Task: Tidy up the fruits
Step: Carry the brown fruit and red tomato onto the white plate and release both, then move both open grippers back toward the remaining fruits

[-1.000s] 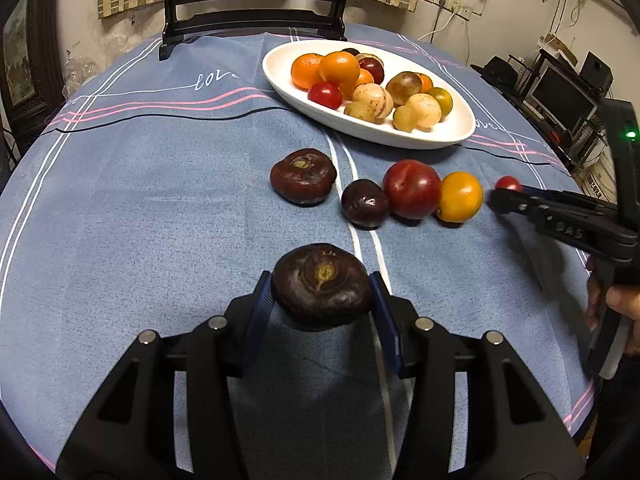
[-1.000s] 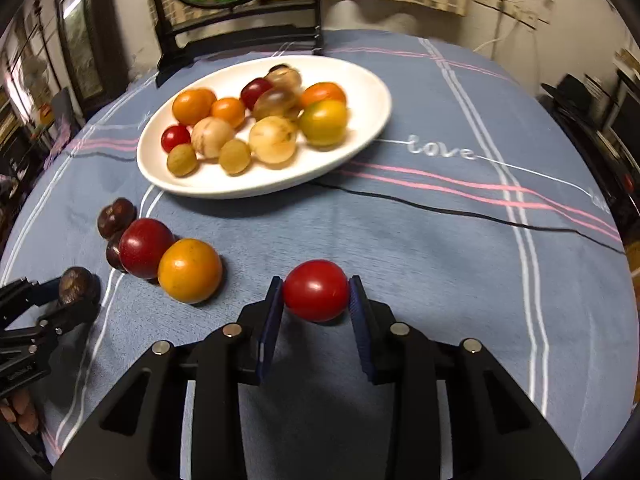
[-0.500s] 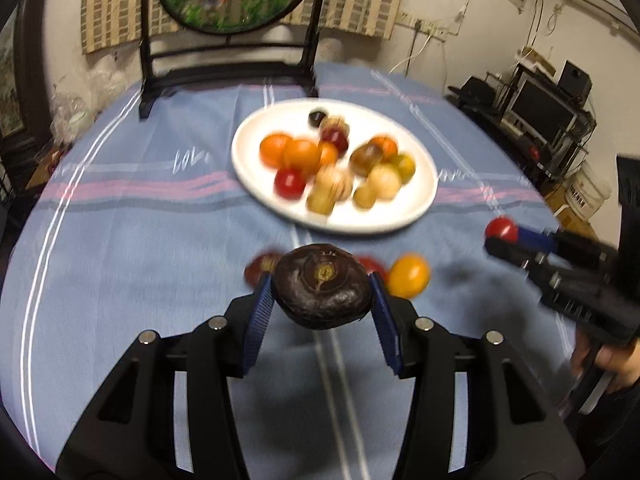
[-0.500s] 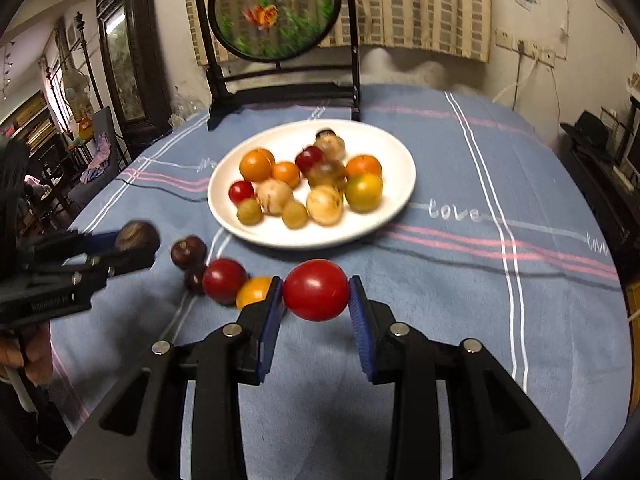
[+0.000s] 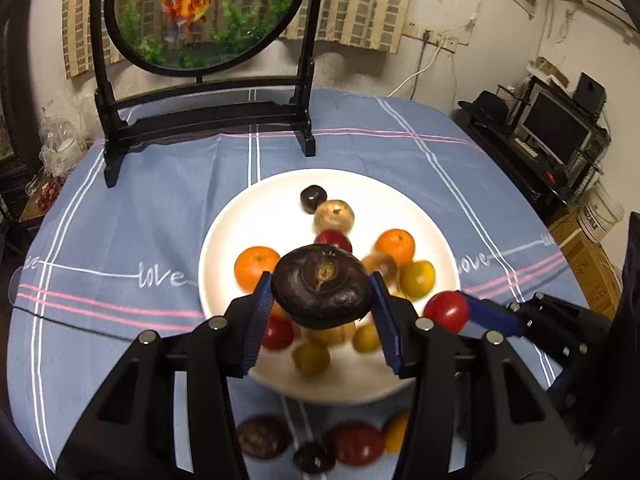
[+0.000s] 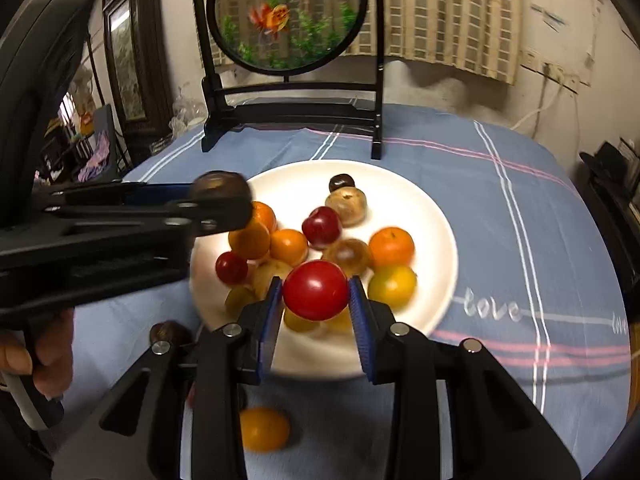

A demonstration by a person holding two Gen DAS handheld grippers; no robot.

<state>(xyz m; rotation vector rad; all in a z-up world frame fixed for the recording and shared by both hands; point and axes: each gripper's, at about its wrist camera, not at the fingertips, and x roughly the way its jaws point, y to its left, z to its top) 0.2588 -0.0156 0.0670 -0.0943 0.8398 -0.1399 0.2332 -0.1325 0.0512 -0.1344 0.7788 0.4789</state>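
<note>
Blue tablecloth [image 5: 120, 208], crowded white plate [image 5: 224, 240] under 2 grippers clamping dark fruit [image 5: 324, 286], red tomato [image 6: 315, 290]

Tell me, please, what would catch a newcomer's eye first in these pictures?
Two fruits held over the white plate heaped with fruit: a dark brown fruit in the left claw and a red tomato in the right claw. Behind stands a round goldfish screen.

Round goldfish screen [image 5: 200, 12] on black stand, blue striped tablecloth [image 5: 120, 208], monitor [image 5: 554, 130] at right
</note>
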